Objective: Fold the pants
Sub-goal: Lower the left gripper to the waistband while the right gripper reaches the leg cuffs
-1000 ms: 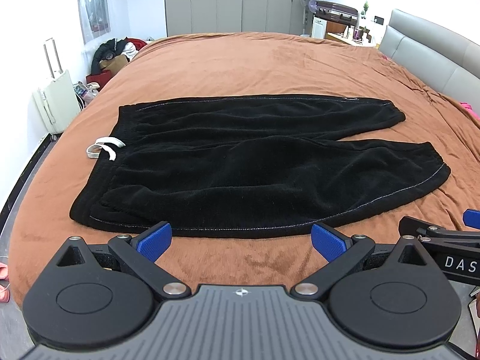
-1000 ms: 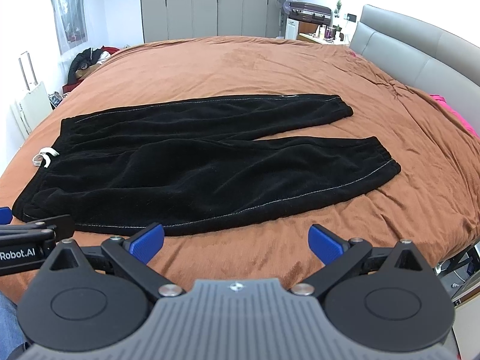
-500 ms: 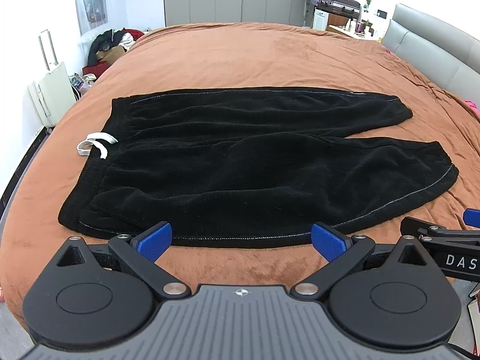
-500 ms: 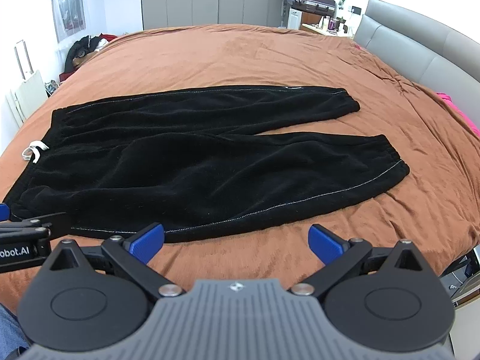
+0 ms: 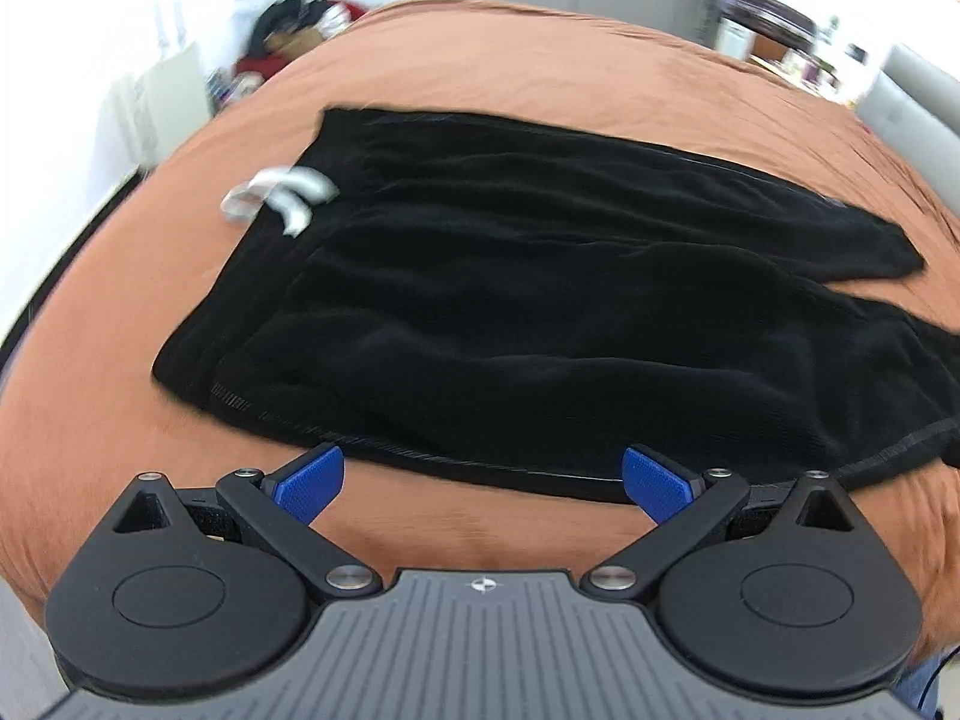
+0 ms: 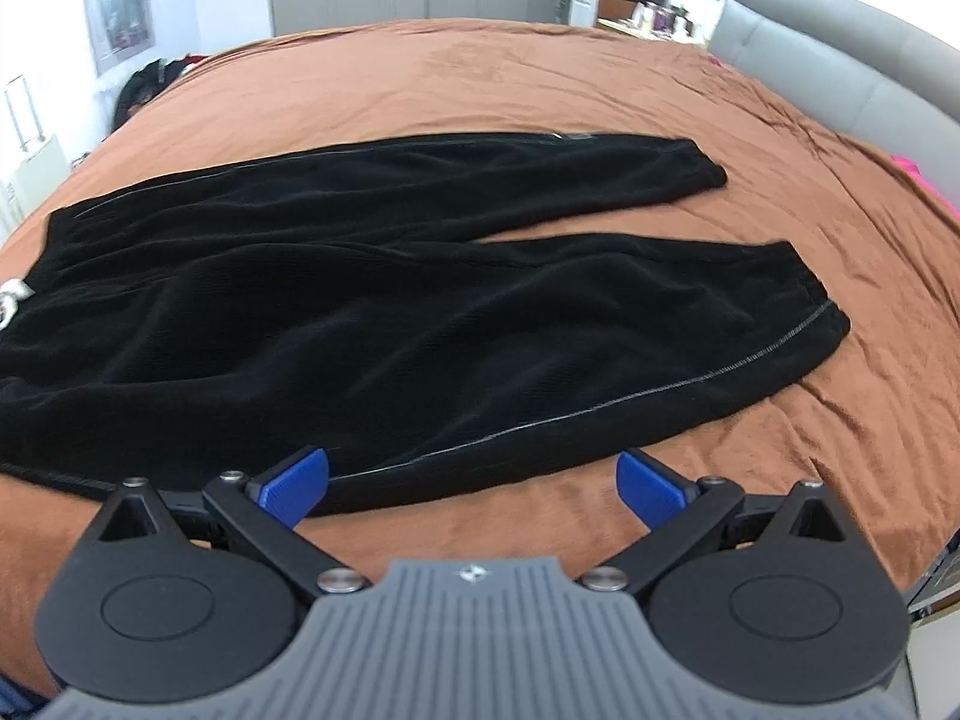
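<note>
pants (image 5: 540, 312) just beyond fingers (image 5: 312, 474) (spread wide)

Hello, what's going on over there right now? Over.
Left hand-held gripper open, right hand-held gripper open, both at the near seam. Black pants flat on the brown bedspread, unfolded. Nothing in the way.

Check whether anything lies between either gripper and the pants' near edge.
Nothing visible does. Only bare bedspread separates the open left gripper from the pants, and likewise the open right gripper from their near seam.
</note>
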A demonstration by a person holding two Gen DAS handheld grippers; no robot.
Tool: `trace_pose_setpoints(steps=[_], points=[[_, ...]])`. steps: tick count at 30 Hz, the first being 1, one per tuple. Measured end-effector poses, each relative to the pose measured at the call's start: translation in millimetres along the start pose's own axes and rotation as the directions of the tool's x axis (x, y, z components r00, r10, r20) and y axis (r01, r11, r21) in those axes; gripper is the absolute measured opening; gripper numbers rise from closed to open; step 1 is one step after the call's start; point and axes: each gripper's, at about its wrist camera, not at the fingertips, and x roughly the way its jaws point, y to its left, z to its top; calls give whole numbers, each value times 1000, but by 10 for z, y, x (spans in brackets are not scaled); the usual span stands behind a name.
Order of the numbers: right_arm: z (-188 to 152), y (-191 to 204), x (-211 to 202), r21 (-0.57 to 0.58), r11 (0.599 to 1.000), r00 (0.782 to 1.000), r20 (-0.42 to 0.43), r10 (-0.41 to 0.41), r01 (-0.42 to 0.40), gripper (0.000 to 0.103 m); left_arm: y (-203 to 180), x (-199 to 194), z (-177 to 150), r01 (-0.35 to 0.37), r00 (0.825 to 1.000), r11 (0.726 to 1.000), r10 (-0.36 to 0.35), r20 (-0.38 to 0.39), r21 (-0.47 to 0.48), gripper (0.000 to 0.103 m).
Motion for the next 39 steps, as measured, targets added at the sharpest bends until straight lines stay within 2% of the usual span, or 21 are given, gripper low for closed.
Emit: trace_pose_setpoints(steps=[3, 6, 8, 10, 13, 16, 20, 24, 30, 32, 33, 34, 35, 37, 38, 39], points=[[-3, -351, 252, 73, 997, 1000, 29, 3, -5, 98, 322, 140, -16, 27, 1000, 993, -29, -12, -115, 103], [-38, -683, 478, 125, 992, 998, 52, -24, 18, 98, 691, 246, -63, 91, 996, 959, -89, 21, -269, 103], [-36, -898, 603, 159, 987, 998, 51, -45, 37, 98, 893, 312, -95, 127, 992, 922, -122, 36, -365, 103], [-29, -1144, 708, 225, 973, 997, 52, -62, 49, 98, 1037, 382, -132, 159, 987, 874, -157, 43, -459, 103], [-38, -1556, 840, 365, 930, 996, 63, -63, 36, 98, 1227, 483, -194, 201, 978, 797, -193, 76, -569, 103], [-78, -1940, 985, 500, 866, 997, 58, -46, 11, 98, 1304, 541, -200, 236, 972, 768, -191, 139, -595, 103], [-123, -2268, 1181, 611, 790, 996, 85, -2, -51, 98, 1368, 655, -141, 264, 964, 735, -188, 187, -625, 103], [-78, -2378, 1316, 642, 764, 993, 119, -11, -69, 98, 1418, 754, -121, 289, 957, 677, -196, 212, -677, 103], [9, -2594, 1461, 710, 685, 976, 217, 6, -162, 98, 1443, 847, -116, 306, 952, 625, -192, 238, -718, 103], [11, -2726, 1534, 745, 636, 967, 253, 5, -199, 98, 1464, 879, -97, 323, 946, 598, -205, 250, -734, 103], [-5, -2808, 1585, 770, 598, 962, 273, 10, -225, 98, 1474, 889, -103, 332, 943, 585, -210, 257, -740, 103], [-24, -2881, 1655, 788, 563, 958, 285, 24, -248, 98, 1473, 908, -98, 333, 943, 578, -206, 261, -745, 103], [-36, -2928, 1739, 795, 548, 958, 282, 46, -260, 98, 1462, 928, -93, 331, 943, 577, -200, 264, -747, 103], [-34, -2933, 1769, 798, 541, 956, 291, 40, -266, 98, 1429, 951, -92, 323, 946, 586, -182, 267, -743, 103], [4, -2916, 1768, 789, 559, 961, 274, 47, -253, 98, 1409, 961, -87, 317, 948, 590, -172, 268, -742, 103], [75, -2892, 1781, 764, 604, 969, 240, 61, -228, 98, 1395, 961, -91, 313, 949, 593, -164, 269, -742, 103]])
